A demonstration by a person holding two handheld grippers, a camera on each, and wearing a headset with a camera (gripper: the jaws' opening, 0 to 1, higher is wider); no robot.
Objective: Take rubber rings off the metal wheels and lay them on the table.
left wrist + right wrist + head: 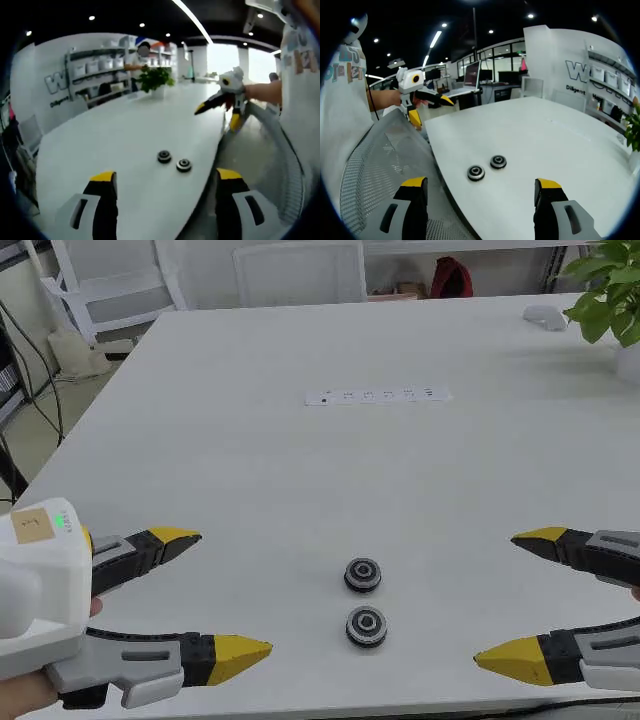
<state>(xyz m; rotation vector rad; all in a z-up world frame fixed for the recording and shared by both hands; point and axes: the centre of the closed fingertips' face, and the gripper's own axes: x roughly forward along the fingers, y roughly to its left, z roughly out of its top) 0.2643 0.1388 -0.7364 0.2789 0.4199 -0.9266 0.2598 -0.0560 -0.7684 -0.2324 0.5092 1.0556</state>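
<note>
Two small metal wheels with black rubber rings lie flat on the white table, one (363,575) just behind the other (367,627); they also show in the left gripper view (164,156) (184,165) and the right gripper view (498,161) (476,173). My left gripper (230,595) hovers open at the table's near left, well left of the wheels. My right gripper (525,598) hovers open at the near right, apart from them. Nothing sits between either pair of yellow-tipped jaws. Each gripper shows in the other's view: the right gripper (215,112) and the left gripper (432,107).
A white power strip (377,396) lies mid-table beyond the wheels. A potted plant (610,290) stands at the far right corner, with a small white object (545,316) beside it. Chairs (300,270) stand behind the far edge. The table's front edge (330,708) runs just below the grippers.
</note>
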